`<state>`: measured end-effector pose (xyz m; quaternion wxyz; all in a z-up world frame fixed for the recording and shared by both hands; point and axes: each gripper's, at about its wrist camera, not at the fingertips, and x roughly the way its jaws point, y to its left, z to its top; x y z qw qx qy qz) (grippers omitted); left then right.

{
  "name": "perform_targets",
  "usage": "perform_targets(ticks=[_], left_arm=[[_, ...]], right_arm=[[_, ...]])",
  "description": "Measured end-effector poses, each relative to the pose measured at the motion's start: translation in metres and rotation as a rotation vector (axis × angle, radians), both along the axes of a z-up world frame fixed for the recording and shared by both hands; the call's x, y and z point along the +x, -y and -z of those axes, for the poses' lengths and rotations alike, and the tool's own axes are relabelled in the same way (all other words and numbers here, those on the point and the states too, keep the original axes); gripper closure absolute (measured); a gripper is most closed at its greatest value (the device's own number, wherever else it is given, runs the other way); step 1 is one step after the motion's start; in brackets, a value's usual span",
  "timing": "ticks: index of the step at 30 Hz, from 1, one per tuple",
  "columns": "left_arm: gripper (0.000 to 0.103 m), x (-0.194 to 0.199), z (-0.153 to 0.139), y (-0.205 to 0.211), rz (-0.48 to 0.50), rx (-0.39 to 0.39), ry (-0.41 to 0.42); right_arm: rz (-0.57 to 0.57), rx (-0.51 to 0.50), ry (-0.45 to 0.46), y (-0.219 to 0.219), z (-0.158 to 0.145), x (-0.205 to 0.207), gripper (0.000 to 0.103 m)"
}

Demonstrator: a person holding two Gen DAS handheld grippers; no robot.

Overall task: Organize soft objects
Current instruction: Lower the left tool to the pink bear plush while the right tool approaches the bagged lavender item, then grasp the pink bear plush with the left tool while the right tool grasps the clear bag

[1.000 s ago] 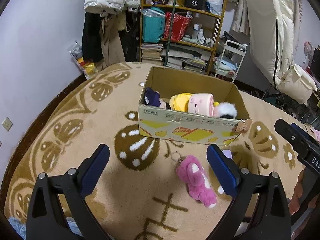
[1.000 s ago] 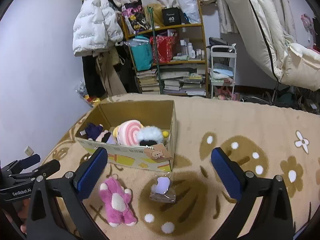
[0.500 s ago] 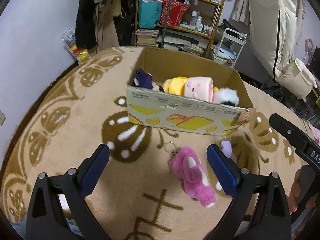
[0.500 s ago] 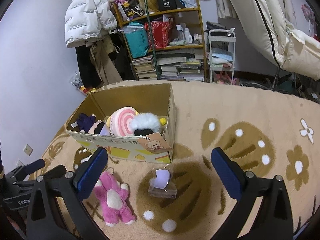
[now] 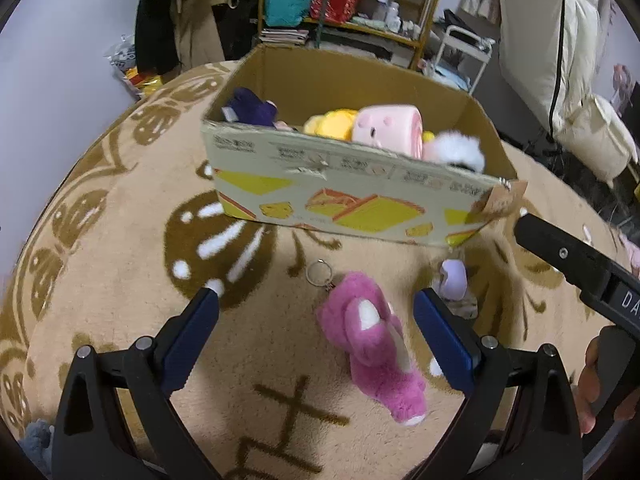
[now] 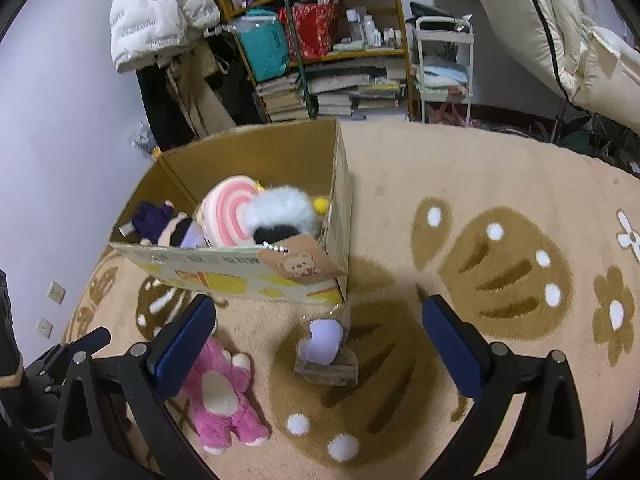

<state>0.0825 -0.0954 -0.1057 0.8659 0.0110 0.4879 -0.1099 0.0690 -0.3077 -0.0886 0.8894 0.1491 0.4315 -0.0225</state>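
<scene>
Both tongs closer to floor than second ago. Left gripper (image 5: 316,336) wide open, empty; pink plush (image 5: 372,348) between its fingers, short of cardboard box (image 5: 352,196). Right gripper (image 6: 316,344) wide open, empty, over purple toy (image 6: 325,340). Approach step; next: descend, pinch plush.

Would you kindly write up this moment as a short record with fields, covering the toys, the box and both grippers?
surface: patterned beige carpet
container: open cardboard box, several plush toys inside
toys in box: purple plush, yellow plush, pink roll plush, white fluffy plush
toys on carpet: pink plush bear with key ring, small lilac toy in clear wrapper, both in front of the box
left gripper: open, empty, pink plush bear lies between its fingers
right gripper: open, empty, above the small lilac toy
</scene>
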Motion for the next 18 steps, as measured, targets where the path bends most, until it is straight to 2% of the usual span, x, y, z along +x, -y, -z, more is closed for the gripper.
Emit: perform_targets(ticks=[10, 18], left_arm=[[0.006, 0.000, 0.024, 0.020, 0.049, 0.055, -0.052], [0.006, 0.003, 0.042, 0.021, 0.036, 0.089, -0.127]], right_arm=[[-0.014, 0.005, -0.095, -0.004, 0.022, 0.011, 0.000], [-0.027, 0.004, -0.168, -0.007, 0.040, 0.016, 0.000]])
